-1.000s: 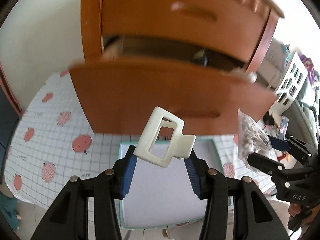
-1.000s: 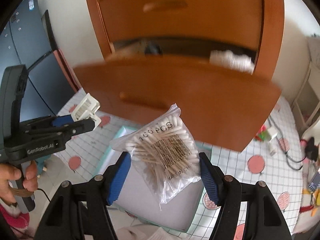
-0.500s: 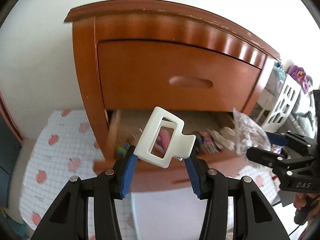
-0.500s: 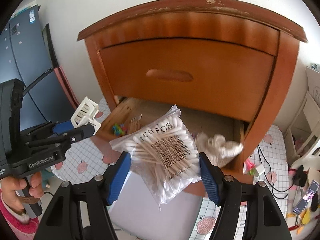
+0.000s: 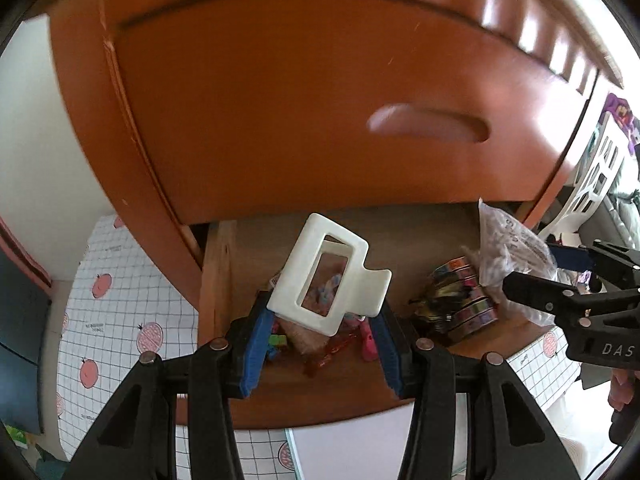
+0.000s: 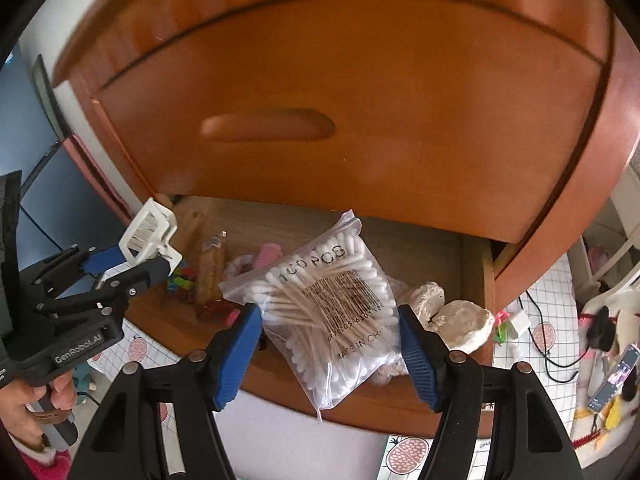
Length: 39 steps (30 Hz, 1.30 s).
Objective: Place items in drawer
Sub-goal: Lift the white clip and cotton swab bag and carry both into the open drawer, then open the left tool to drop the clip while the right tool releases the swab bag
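- Left tool (image 5: 326,322): closed on the white clip (image 5: 326,274), blue pads pressed against its lower sides; the clip stands tilted above the open drawer (image 5: 224,280), over its left part
- Right tool (image 6: 330,338): closed on the swab bag (image 6: 334,300), pads bearing on both sides of the bag; the bag hangs over the middle of the drawer, its bottom corner overlapping the front edge in the right wrist view
- Drawer: lower one of a wooden cabinet (image 6: 400,100), pulled out; the upper drawer above it is shut
- Drawer contents: small coloured items (image 5: 340,344) at the left, a stack of striped packets (image 5: 464,300) toward the right, a pale crumpled wad (image 6: 460,320) at the right end
- A hand (image 6: 38,408) grips the left tool's handle, seen at the lower left of the right wrist view
- Below the cabinet lies a white grid-patterned mat (image 5: 120,300) with red fruit prints
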### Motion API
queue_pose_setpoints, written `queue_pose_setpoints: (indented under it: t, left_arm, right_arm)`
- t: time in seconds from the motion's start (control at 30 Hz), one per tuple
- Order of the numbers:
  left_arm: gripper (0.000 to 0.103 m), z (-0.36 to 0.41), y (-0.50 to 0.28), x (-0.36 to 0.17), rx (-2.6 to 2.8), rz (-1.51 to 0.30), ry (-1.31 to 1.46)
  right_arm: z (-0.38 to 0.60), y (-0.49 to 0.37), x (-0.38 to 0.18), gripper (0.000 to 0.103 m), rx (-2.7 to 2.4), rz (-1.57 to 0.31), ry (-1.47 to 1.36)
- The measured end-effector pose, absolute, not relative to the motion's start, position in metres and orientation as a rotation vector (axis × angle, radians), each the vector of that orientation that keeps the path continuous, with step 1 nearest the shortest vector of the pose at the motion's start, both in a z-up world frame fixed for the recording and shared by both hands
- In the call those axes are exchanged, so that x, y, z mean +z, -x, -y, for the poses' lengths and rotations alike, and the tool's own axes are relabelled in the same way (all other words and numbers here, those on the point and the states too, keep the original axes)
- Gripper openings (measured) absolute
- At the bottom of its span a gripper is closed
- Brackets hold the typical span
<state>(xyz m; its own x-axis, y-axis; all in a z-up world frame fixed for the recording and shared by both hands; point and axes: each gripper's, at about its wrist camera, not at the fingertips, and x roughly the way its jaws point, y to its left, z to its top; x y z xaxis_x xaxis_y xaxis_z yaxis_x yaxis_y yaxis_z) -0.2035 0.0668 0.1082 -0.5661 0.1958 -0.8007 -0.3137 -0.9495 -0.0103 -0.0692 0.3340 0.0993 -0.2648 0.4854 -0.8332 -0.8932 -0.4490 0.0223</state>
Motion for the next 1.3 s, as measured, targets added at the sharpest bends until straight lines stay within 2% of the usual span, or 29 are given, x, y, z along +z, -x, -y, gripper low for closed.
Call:
queue_pose_setpoints:
  t: [0.5, 1.07, 1.13, 1.2, 1.3]
  left_arm:
    - [0.050, -0.074, 0.240, 0.088, 2.542, -0.233, 1.360]
    - [0.050, -0.083, 0.237, 0.091, 2.533, -0.219, 1.375]
    - [0.052, -0.085, 0.233, 0.094, 2.532, -0.233, 1.362]
    - [0.062, -0.086, 0.229, 0.097, 2.536, -0.237, 1.355]
    - [0.062, -0.086, 0.223, 0.103, 2.544, -0.226, 1.344]
  right_arm:
    - [-0.367, 0.097, 0.084, 0.071, 1.843, -0.616, 1.006]
    - [-0.372, 0.101, 0.083, 0.072, 1.831, -0.594, 1.025]
    - [-0.371, 0.101, 0.084, 0.072, 1.835, -0.592, 1.028]
    - [-0.367, 0.102, 0.087, 0.073, 1.837, -0.575, 1.024]
    - [-0.363, 0.100, 0.092, 0.076, 1.837, -0.562, 1.017]
